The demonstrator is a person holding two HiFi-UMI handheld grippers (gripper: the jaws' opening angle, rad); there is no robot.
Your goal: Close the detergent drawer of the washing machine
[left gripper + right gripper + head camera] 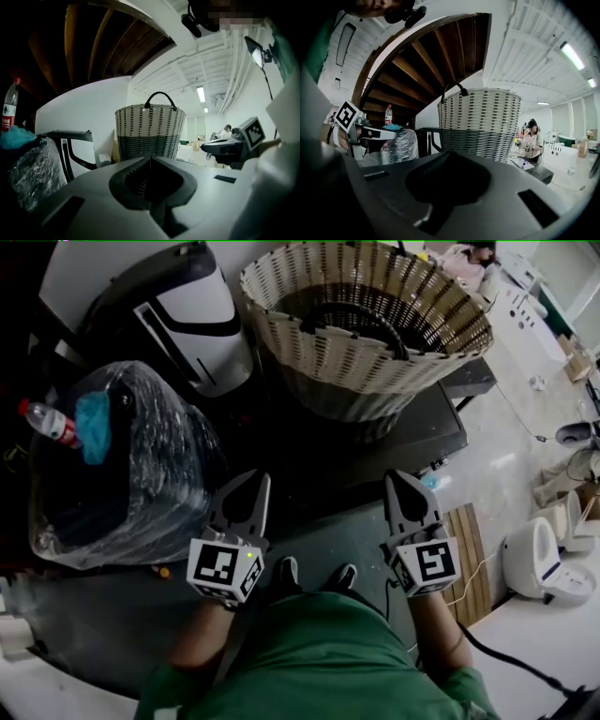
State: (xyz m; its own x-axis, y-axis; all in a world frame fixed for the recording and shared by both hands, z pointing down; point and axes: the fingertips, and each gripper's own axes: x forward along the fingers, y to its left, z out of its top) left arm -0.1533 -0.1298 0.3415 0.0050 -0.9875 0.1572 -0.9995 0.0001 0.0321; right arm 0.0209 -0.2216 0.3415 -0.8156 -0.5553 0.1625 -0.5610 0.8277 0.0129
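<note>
Tips pinched together on both tools: the left gripper (258, 486) and the right gripper (399, 480) each sit clenched on nothing, and their own views confirm it, left (150, 159) and right (447, 154). They hang low, just ahead of the person's green top, pointing forward, which reads to me as a carry or rest pose and not a reach. Ahead stands a woven laundry basket (375, 362) on a dark platform (441, 432), with a plastic-lined bin (122, 474) and a water bottle (52, 423) off to the left. The detergent drawer shows in no view, so it must be found before any push.
</note>
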